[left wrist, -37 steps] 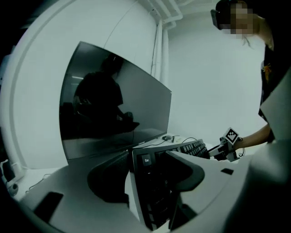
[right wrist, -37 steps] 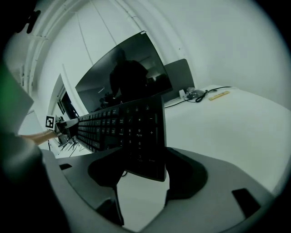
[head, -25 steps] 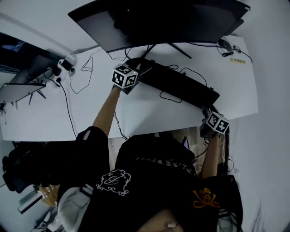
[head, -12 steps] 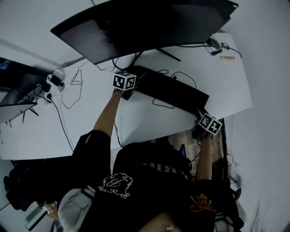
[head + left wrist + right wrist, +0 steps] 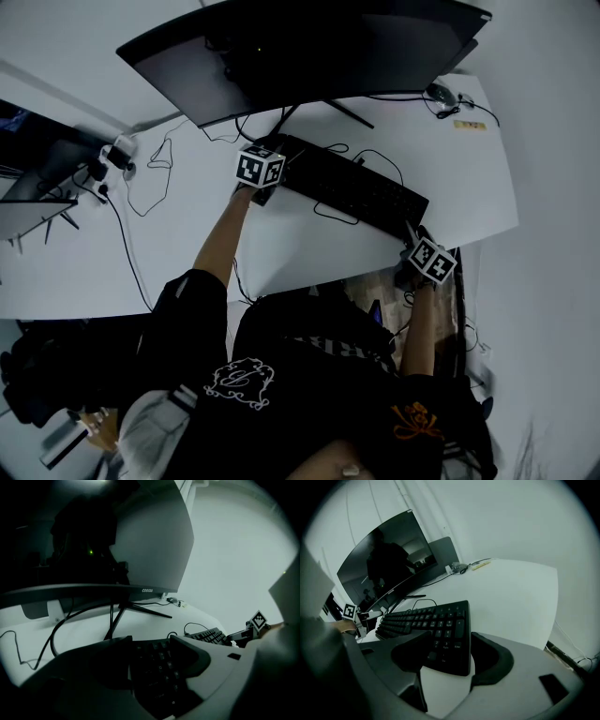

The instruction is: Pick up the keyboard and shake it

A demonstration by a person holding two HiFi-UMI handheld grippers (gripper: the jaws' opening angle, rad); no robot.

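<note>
1. The keyboard (image 5: pixel 356 190) lies at a slant on the white desk (image 5: pixel 300 248), just in front of the monitor (image 5: pixel 309 47). A gripper sits at each short end, probably so the load is shared and the keyboard stays level when raised
2. The left gripper (image 5: pixel 151 641) has its jaws spread wide over the keyboard's left end, and keys fill the whole gap between them. This looks like a grip on the front and back edges
3. The right gripper (image 5: pixel 451 637) does the same at the right end, with its jaws wide and close against both long edges
4. I cannot tell whether the keyboard is clear of the desk
5. The monitor overhangs and its stand legs (image 5: pixel 361 105) reach out behind the keyboard, so the free room is upward and toward the person
6. The desk's front edge is near the right gripper
7. A loose cable (image 5: pixel 336 214) loops beside the keyboard and may tug during a shake. The mouse (image 5: pixel 439 92) is well apart at the far corner
</note>
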